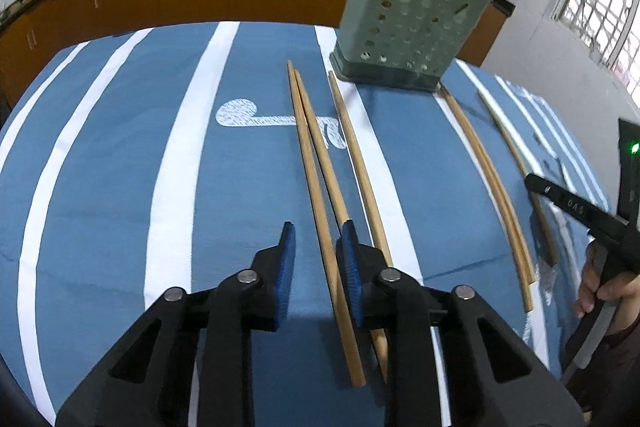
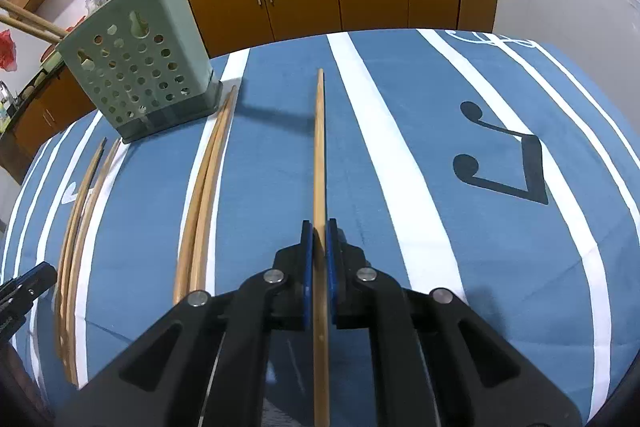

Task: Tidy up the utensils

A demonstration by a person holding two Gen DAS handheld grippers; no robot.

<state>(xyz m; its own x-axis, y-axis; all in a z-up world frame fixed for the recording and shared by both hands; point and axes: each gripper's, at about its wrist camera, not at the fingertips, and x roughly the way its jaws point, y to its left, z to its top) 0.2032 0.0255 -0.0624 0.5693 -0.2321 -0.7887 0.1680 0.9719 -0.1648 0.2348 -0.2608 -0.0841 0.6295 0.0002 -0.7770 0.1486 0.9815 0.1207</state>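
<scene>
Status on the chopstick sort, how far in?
Done: a few chopsticks already stand in the green holder. In hand: right claw shut on one chopstick; left claw straddles another, not gripped. Left: five more on the cloth.

Left gripper pitched steeply downward, blue pads apart, jaws not pressing on anything; right gripper at a similar downward pitch, pads nearly together, clamped on a thin wooden stick; in the left wrist view the right gripper's black body enters from the right edge, a hand wrapped round its grip.
</scene>
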